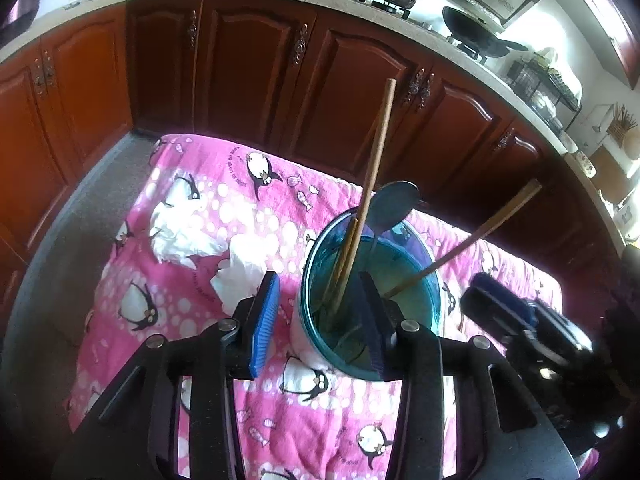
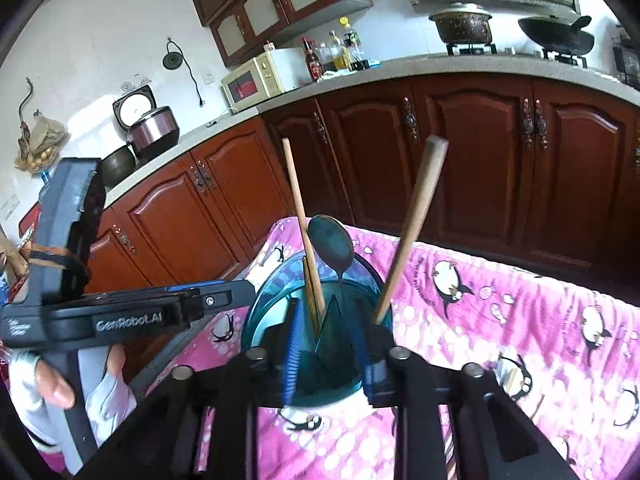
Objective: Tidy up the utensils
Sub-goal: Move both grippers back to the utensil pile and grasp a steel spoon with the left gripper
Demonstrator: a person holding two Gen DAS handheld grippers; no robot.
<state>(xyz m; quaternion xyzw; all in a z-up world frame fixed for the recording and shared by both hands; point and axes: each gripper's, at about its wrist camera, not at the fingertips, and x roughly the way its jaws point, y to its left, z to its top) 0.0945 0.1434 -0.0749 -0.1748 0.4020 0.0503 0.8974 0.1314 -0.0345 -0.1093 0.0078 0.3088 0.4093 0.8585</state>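
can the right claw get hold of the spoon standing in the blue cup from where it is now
Probably yes. The right claw is open at the blue cup, and the spoon rises bowl-up above the rim straight ahead. The chopstick stands close beside it, so it could get pinched too.

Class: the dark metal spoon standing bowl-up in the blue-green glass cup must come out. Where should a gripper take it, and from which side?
Grip the dark metal spoon at its broad bowl from above: only that clears the blue-green glass cup.

Dark wood cabinets (image 2: 472, 152) under pale countertop (image 2: 440, 66); white tiled wall (image 2: 100, 40); grey floor (image 1: 68, 240).
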